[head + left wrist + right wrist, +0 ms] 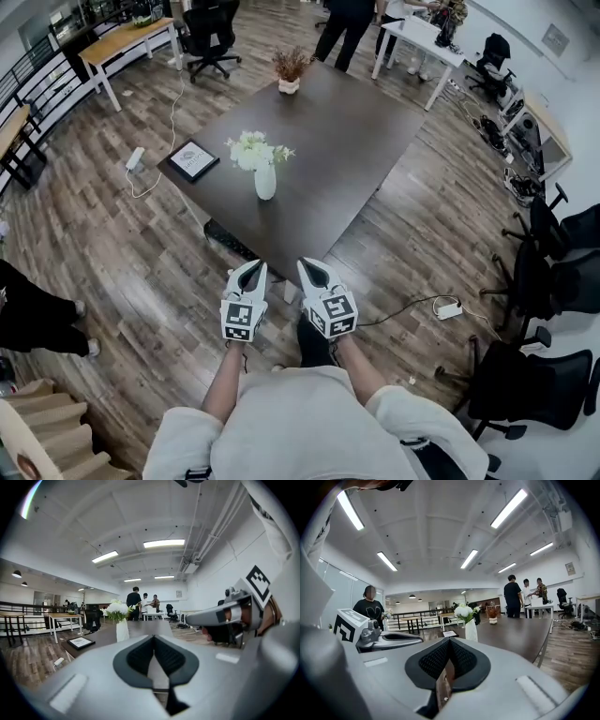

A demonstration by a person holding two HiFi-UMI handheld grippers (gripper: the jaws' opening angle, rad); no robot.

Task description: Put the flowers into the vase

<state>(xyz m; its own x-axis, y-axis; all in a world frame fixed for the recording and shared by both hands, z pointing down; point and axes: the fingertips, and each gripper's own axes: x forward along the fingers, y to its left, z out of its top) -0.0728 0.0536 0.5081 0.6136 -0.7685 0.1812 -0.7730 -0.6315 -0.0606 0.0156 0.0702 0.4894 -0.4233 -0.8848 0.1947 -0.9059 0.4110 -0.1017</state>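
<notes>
A white vase point(265, 181) stands on the dark table point(347, 141) with white flowers point(251, 150) in it. Both grippers hover in front of the table's near corner, short of it, side by side. My left gripper point(251, 270) is shut and holds nothing. So is my right gripper point(307, 267). In the left gripper view the shut jaws of the left gripper point(154, 638) point toward the vase point(122, 631) and flowers point(117, 610), with the right gripper point(220, 617) alongside. The right gripper view shows the right gripper point(449, 641) shut, the vase point(471, 631) ahead and the left gripper point(389, 641) beside it.
A framed picture point(192, 160) lies at the table's left corner and a potted dried plant point(290, 70) at its far corner. A power strip point(448, 307) with a cable lies on the floor at right, near black office chairs point(553, 281). People stand by a white table point(422, 37). Another person point(37, 314) stands at left.
</notes>
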